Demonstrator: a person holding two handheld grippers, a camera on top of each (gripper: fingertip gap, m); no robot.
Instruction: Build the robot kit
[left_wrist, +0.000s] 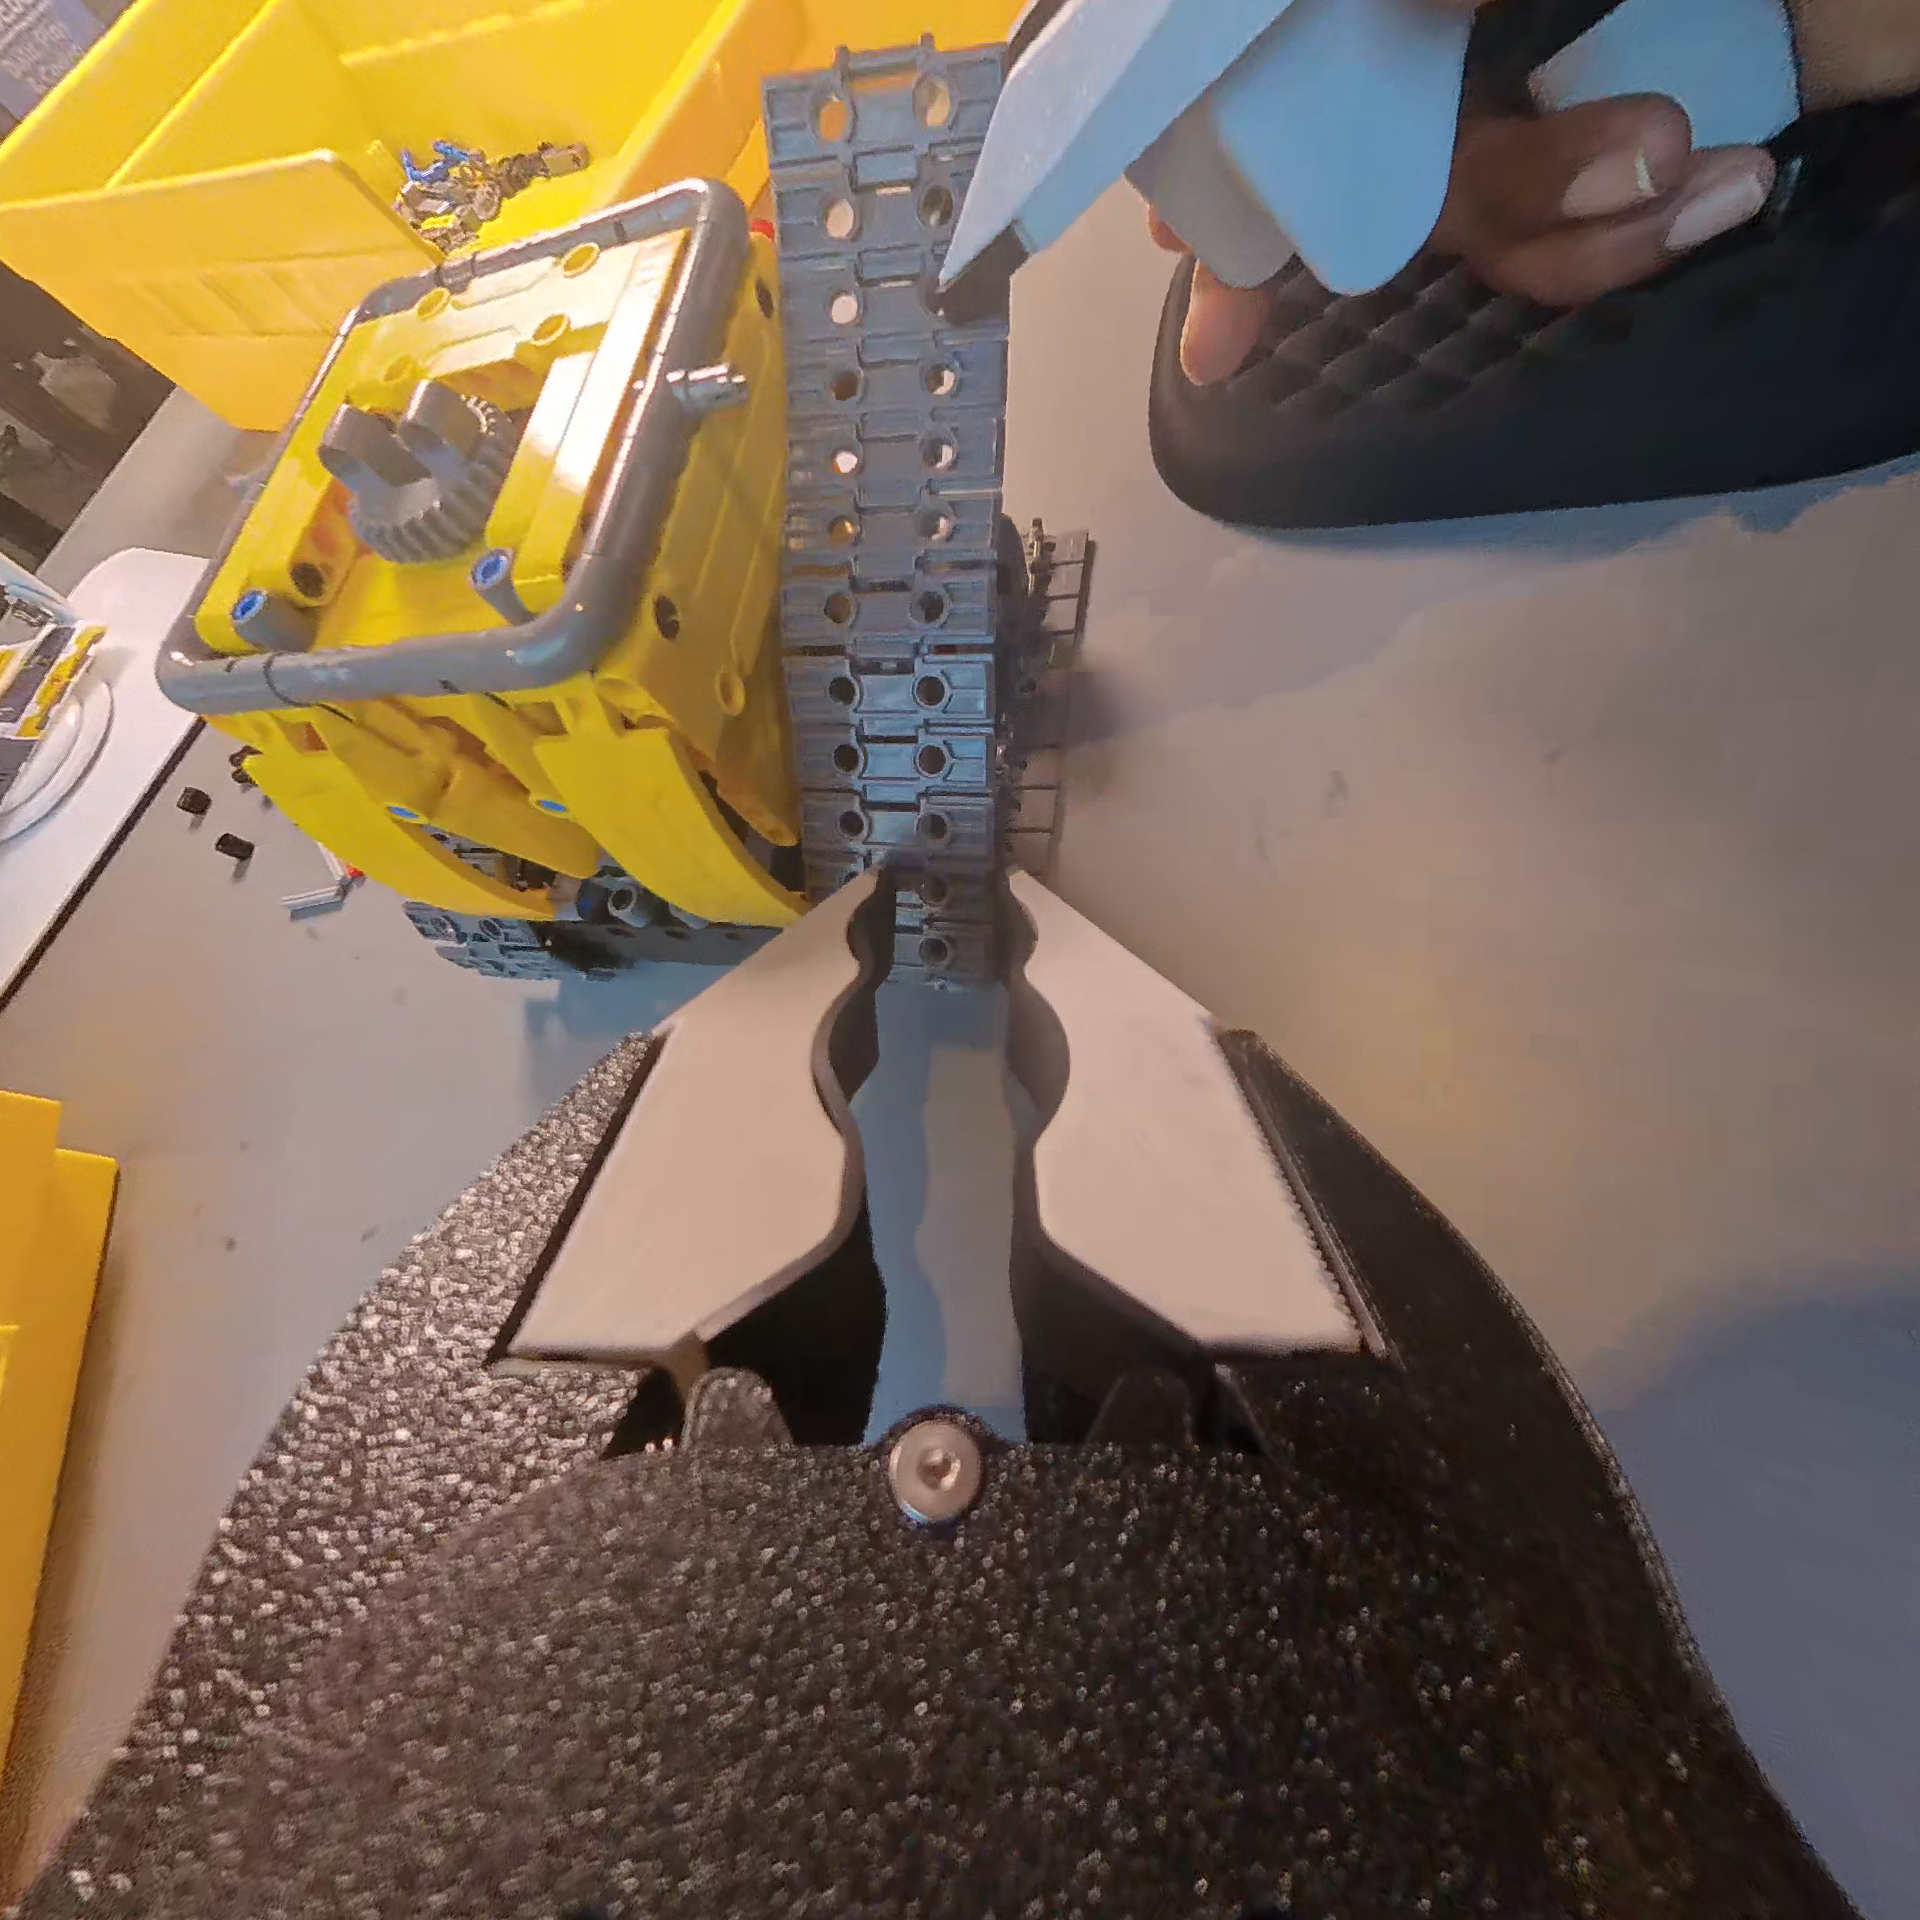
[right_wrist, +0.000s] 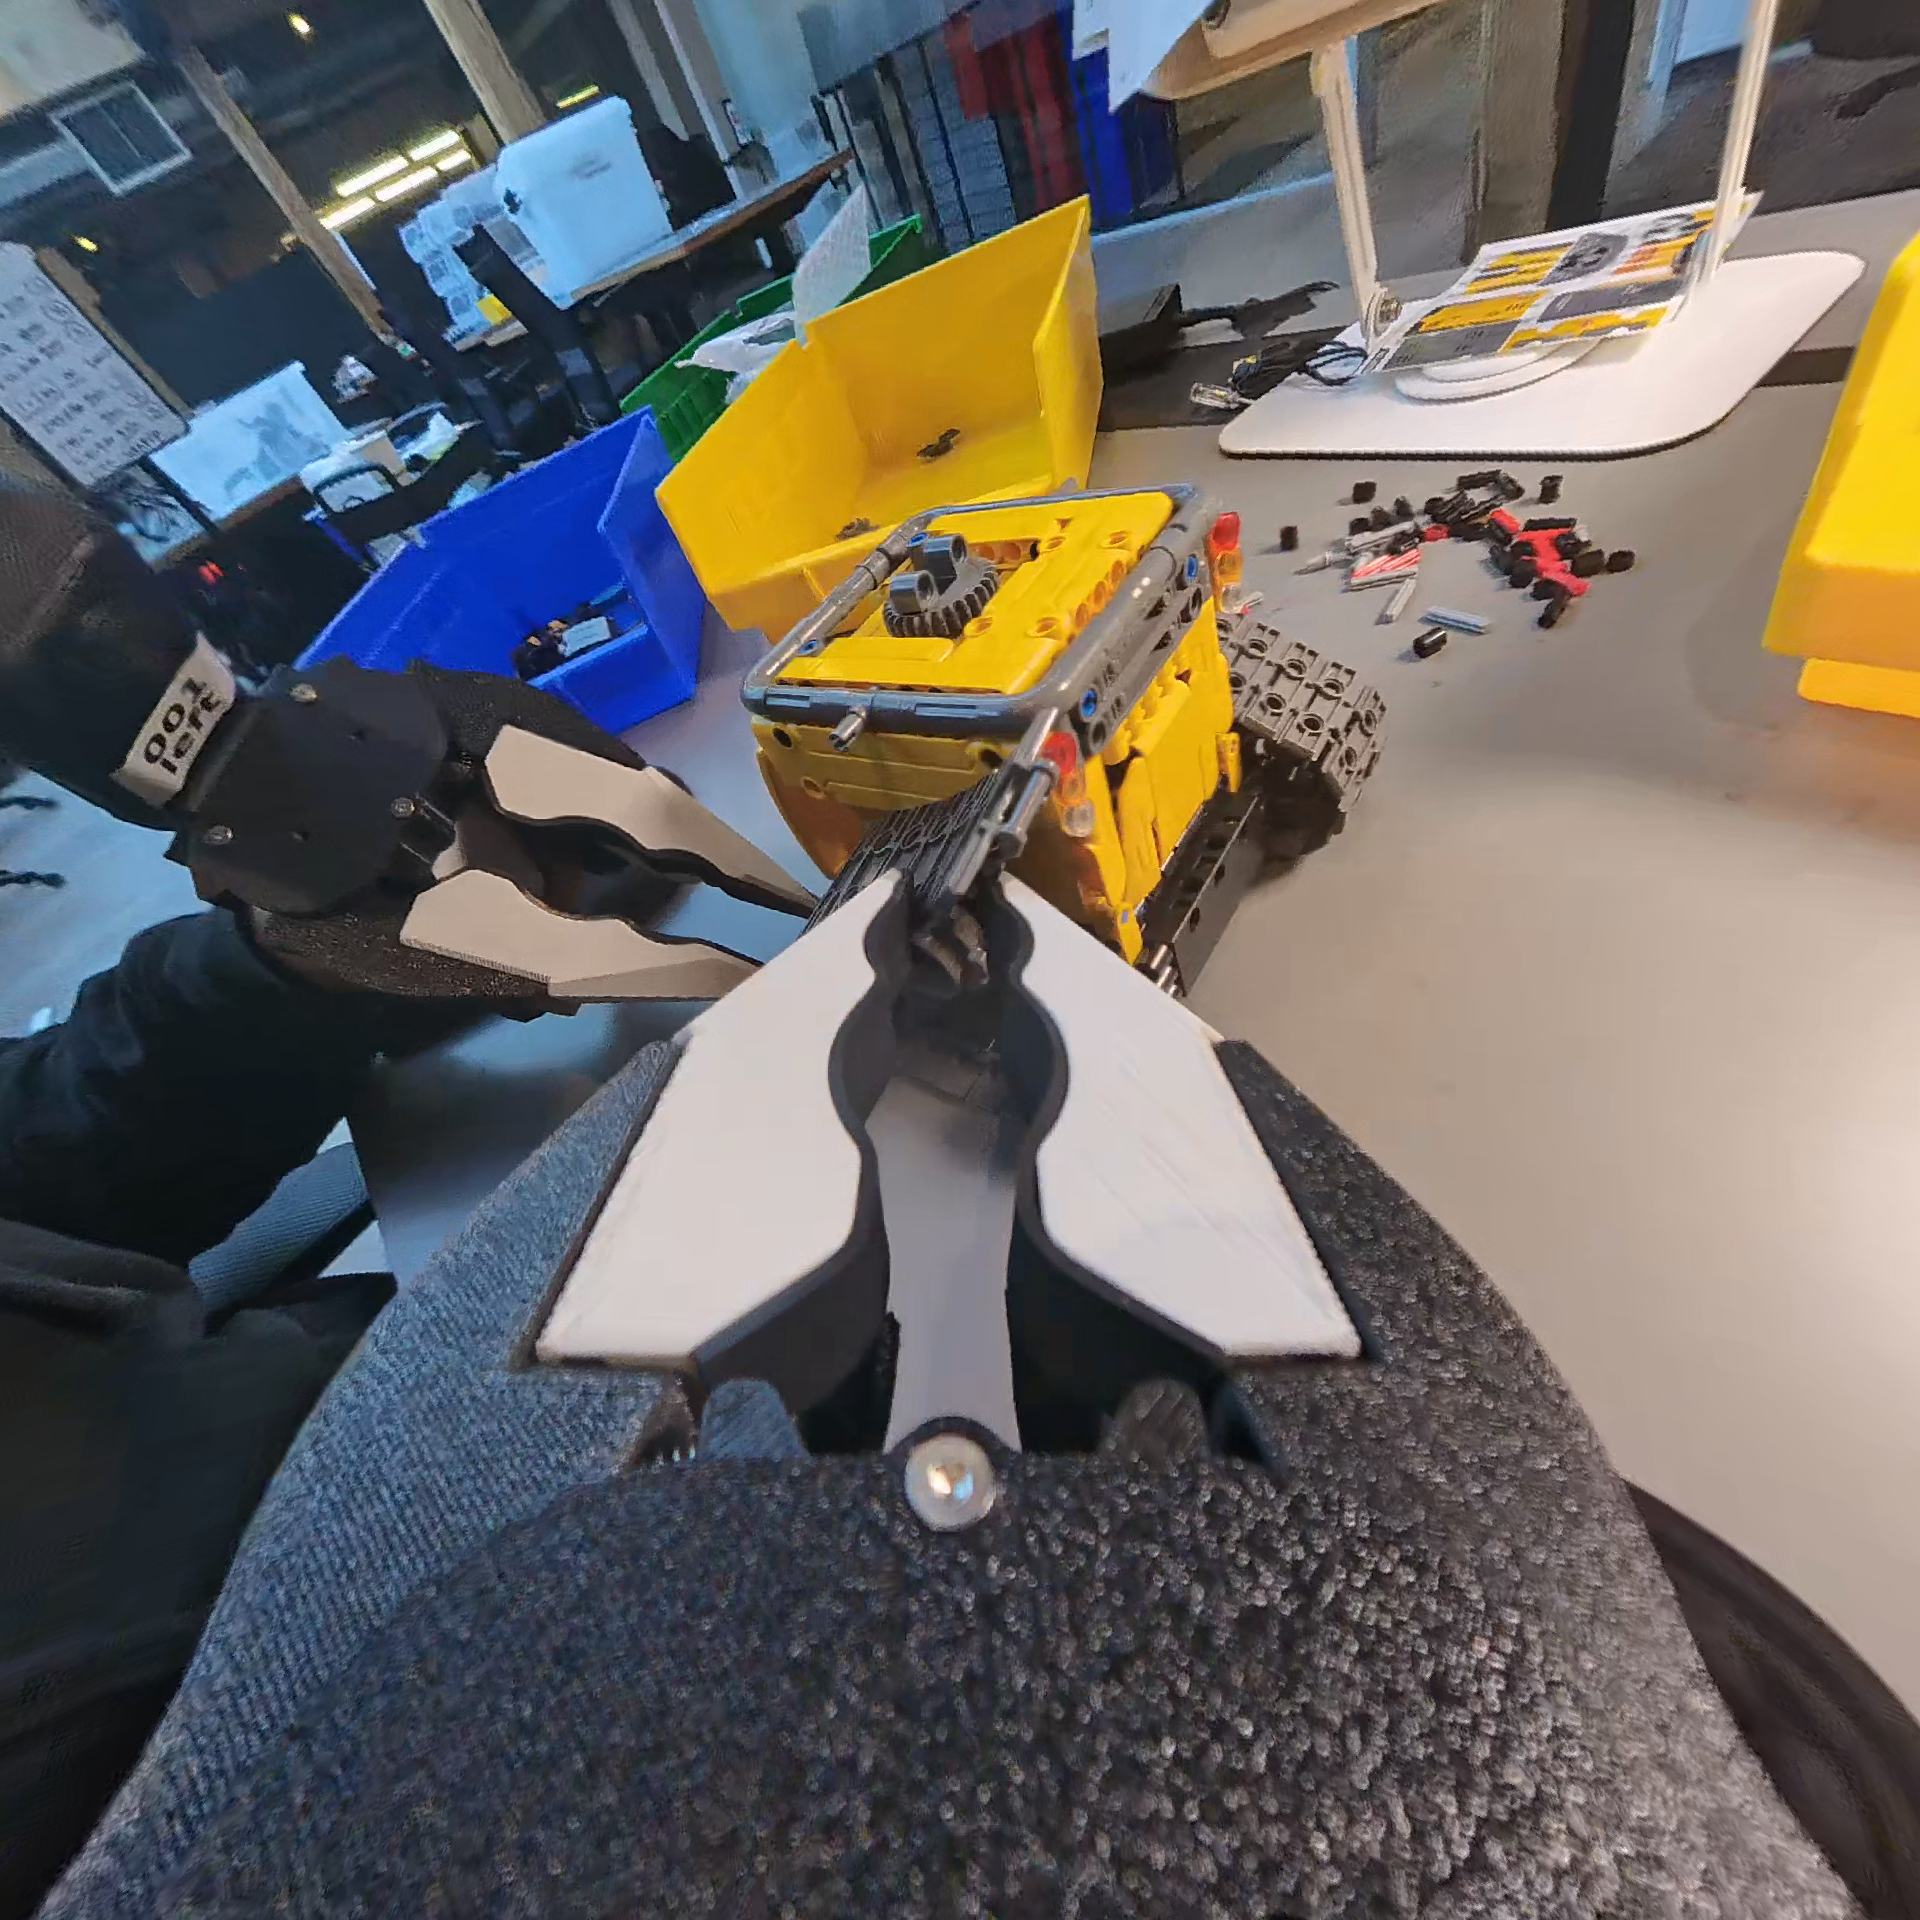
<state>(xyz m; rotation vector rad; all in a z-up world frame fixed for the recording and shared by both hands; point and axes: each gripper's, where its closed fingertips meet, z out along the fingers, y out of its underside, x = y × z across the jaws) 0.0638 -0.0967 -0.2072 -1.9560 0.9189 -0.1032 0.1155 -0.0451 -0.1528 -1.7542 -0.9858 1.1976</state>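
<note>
Grey tread links fill the middle of my left wrist view: the track (left_wrist: 894, 540) of a yellow brick-built vehicle (left_wrist: 499, 540) runs straight away from my left gripper (left_wrist: 943, 883), whose two pale fingers sit either side of the track's near end, narrowly parted and touching or almost touching its edges; I cannot tell whether they actually pinch it. The vehicle stands on a grey table (left_wrist: 1507, 883), with a grey rail framing its top and a dark gear (left_wrist: 431, 488) seated in the middle of that top. At the far end of the same track, my right gripper (left_wrist: 971, 286) comes down from the upper right, its dark tip resting on the links, with a person's fingers (left_wrist: 1621, 177) wrapped round its handle behind. From the right wrist view, my right gripper (right_wrist: 951, 888) has its fingertips close together around the near corner of the vehicle (right_wrist: 997, 665), where the track (right_wrist: 904, 842) and a thin grey axle (right_wrist: 1008, 810) meet; the fingers look closed on the track links there. My left gripper (right_wrist: 769, 935) reaches in from the left, touching the same track, fingers slightly apart. Behind the vehicle stand a yellow bin (right_wrist: 935, 353) and a blue bin (right_wrist: 540, 561); small black and red parts (right_wrist: 1486, 551) lie scattered well to its right, near a white stand base (right_wrist: 1558, 374).
</note>
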